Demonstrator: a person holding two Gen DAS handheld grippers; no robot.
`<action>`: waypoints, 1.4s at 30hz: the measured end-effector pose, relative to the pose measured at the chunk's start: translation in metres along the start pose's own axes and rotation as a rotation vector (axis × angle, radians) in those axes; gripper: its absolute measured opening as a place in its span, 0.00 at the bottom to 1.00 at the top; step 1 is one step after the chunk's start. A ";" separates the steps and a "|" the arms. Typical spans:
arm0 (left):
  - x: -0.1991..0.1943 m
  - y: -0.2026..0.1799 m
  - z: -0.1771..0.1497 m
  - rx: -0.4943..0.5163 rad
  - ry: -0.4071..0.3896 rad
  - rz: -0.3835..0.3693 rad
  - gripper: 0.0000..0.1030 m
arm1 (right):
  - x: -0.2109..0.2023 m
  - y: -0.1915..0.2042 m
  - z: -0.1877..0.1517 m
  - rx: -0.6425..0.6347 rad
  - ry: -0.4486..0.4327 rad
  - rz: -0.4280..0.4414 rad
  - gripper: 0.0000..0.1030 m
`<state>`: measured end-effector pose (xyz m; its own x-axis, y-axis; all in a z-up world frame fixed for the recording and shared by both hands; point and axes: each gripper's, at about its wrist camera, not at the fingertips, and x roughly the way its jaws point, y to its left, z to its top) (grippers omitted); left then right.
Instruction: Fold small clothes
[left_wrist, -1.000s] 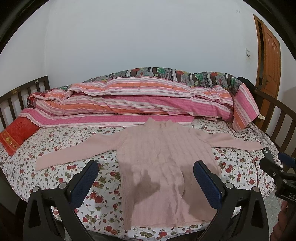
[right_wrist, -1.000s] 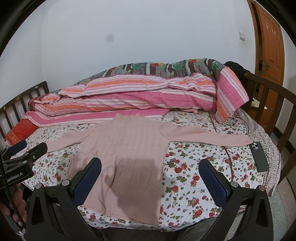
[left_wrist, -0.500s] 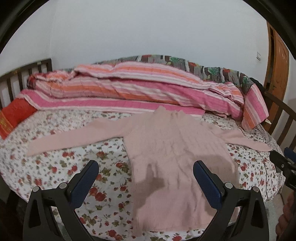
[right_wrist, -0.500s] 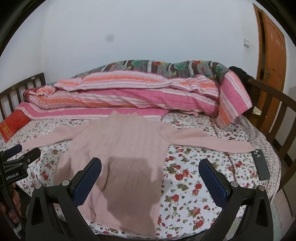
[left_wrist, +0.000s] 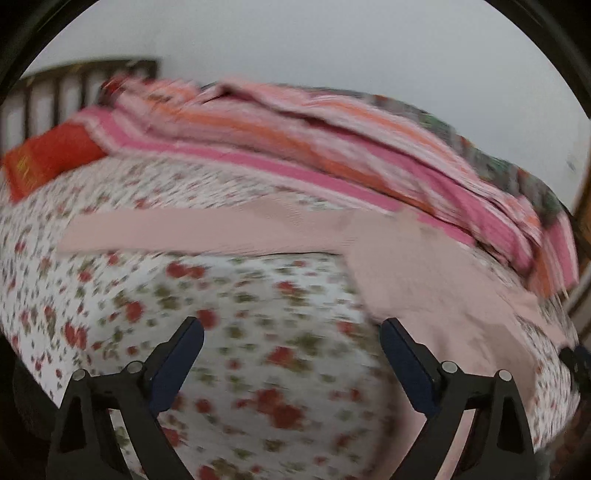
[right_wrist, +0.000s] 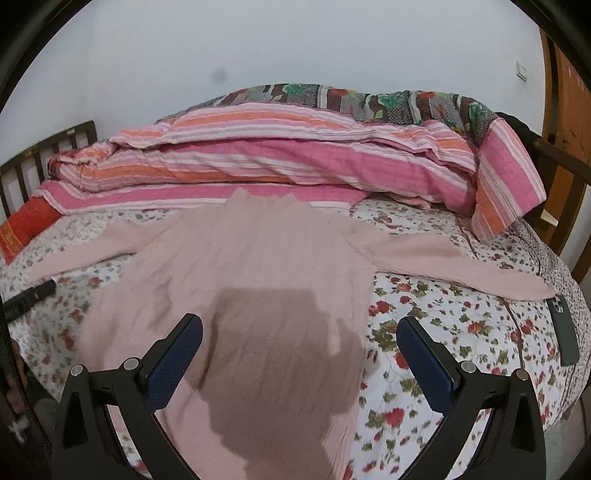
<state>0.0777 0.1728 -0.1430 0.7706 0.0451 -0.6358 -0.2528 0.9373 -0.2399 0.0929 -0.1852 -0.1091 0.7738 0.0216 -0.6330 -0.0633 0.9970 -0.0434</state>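
The sweater (right_wrist: 236, 295) lies flat and face up on the bed (right_wrist: 443, 332), body square to the near edge and both sleeves spread out sideways, a layout that suits folding since every edge is reachable from the front. A striped quilt (right_wrist: 295, 158) is rolled against the far wall, evidently pushed back to free the sheet as a work surface; a red cushion (right_wrist: 26, 225) sits by the headboard and a phone (right_wrist: 563, 328) rests near the right edge, apart from the garment. The left gripper (left_wrist: 291, 354) hangs above bare floral sheet with the left sleeve (left_wrist: 192, 229) ahead of it and the sweater body just beside its right finger; its jaws stand wide, have just been narrowing slightly, and nothing is between them. This view is blurred, so fine contact cannot be judged. The right gripper (right_wrist: 299, 343) is likewise spread wide and empty, poised over the lower body of the sweater, its shadow falling on the knit. Judgement: no fold is yet made; the left is lined up for the sleeve, likely the first fold inward.
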 end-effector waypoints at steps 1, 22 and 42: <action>0.008 0.016 0.002 -0.042 0.007 0.011 0.92 | 0.006 -0.001 -0.001 -0.004 0.013 0.000 1.00; 0.077 0.211 0.055 -0.425 -0.080 0.238 0.57 | 0.065 -0.011 -0.006 0.101 0.131 0.004 1.00; 0.052 0.045 0.158 -0.078 -0.236 0.177 0.06 | 0.077 -0.058 0.077 0.172 -0.032 0.054 1.00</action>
<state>0.1982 0.2722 -0.0711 0.8228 0.2932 -0.4869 -0.4328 0.8785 -0.2022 0.2048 -0.2355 -0.0955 0.7923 0.0754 -0.6055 0.0007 0.9922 0.1245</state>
